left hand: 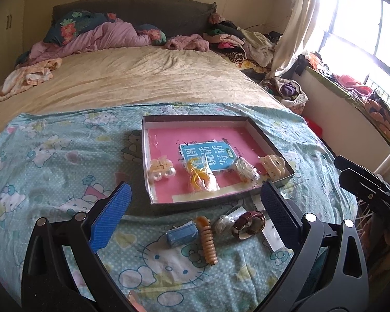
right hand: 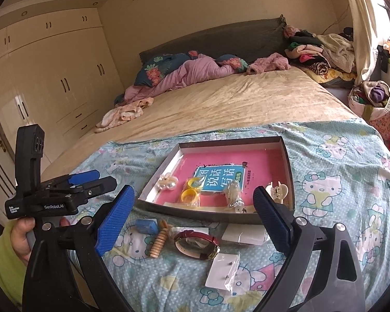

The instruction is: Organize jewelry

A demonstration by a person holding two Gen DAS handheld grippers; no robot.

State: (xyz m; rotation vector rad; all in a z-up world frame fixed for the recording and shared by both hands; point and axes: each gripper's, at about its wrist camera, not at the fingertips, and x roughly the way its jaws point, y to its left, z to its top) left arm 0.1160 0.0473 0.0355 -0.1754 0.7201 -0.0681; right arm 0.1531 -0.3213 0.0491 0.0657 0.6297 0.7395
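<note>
Left wrist view: left gripper (left hand: pixel 195 208) held above the cat-print sheet (left hand: pixel 52 161), jaws wide apart, nothing between them. Shallow box (left hand: pixel 195 118) ahead on the sheet, pink liner with a blue label inside. In the box, along the near side, left to right: pearl clip (left hand: pixel 161 169), bag of yellow rings (left hand: pixel 201 179), crinkled clear packet (left hand: pixel 245 172), cream claw clip (left hand: pixel 272 167) against the right wall. On the sheet just in front of the box, between the blue fingers: small blue box (left hand: pixel 181 235), ribbed tan hair clip (left hand: pixel 208 239) beside it, watch with dark red strap (left hand: pixel 249 223) to the right, white card (left hand: pixel 274 236) partly under the right finger. Right gripper (left hand: pixel 369 187) visible at the right edge, state not readable from here. Right wrist view: right gripper (right hand: pixel 195 213) also spread wide, empty, over the same loose items. Watch (right hand: pixel 199 243) lying flat in the centre, tan hair clip (right hand: pixel 160 243) left of it, blue box (right hand: pixel 145 225) further left, earring card in clear wrap (right hand: pixel 222 271) nearest the camera, second white card (right hand: pixel 244 234) just before the box's front wall (right hand: pixel 195 214). Left gripper (right hand: pixel 91 180) at the left, held in a hand (right hand: pixel 23 236) with a green sleeve; its fingers seen side-on and overlapping, so their gap cannot be judged from this side.
</note>
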